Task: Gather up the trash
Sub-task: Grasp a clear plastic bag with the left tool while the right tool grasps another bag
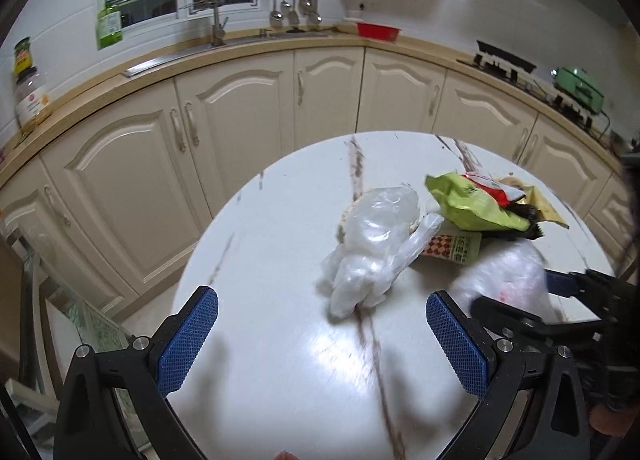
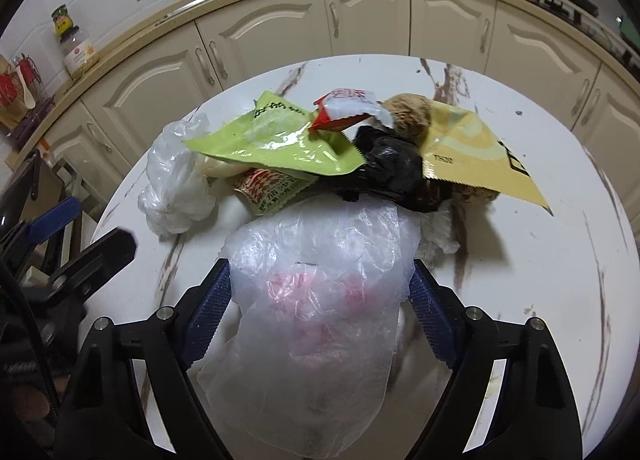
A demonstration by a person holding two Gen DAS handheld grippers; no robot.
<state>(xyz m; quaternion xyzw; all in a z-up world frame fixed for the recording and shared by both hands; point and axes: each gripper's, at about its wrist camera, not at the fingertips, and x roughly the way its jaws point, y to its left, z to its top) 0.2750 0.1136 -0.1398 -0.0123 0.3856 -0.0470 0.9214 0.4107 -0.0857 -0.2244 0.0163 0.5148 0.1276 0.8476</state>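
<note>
— Where is the trash from your side?

— It sits in a heap on the round marbled worktop (image 2: 560,260). On my right wrist view I see a green snack wrapper (image 2: 276,140), a red-and-white packet (image 2: 344,108) on top of it, a crumpled black bag (image 2: 388,168) in the middle, and a yellow pouch (image 2: 476,152) on the right. A red-checked wrapper (image 2: 272,190) pokes out from under the green one. A clear crumpled bag (image 2: 176,180) lies on the left edge of the heap.

— And the right gripper?

— The right gripper (image 2: 320,292) straddles a translucent plastic bag (image 2: 320,300) with something pink inside. The blue pads (image 2: 212,308) stand wide on either side, right against the bag's flanks. Whether they press on it or only brush it, I cannot tell.

— The left one?

— The left gripper (image 1: 322,344) hangs over the bare near part of the worktop, its fingers (image 1: 188,340) spread wide with nothing between them. The clear crumpled bag sits just beyond it, toward the right finger, close to the tips but apart from them. From there I also see the right gripper at the right edge, with the translucent bag blurred white between its fingers.

— Background?

— Cream cabinets (image 1: 240,108), a sink with a tap (image 1: 216,20), hanging utensils (image 1: 296,0), and a red tub (image 1: 378,31) on the counter.
</note>
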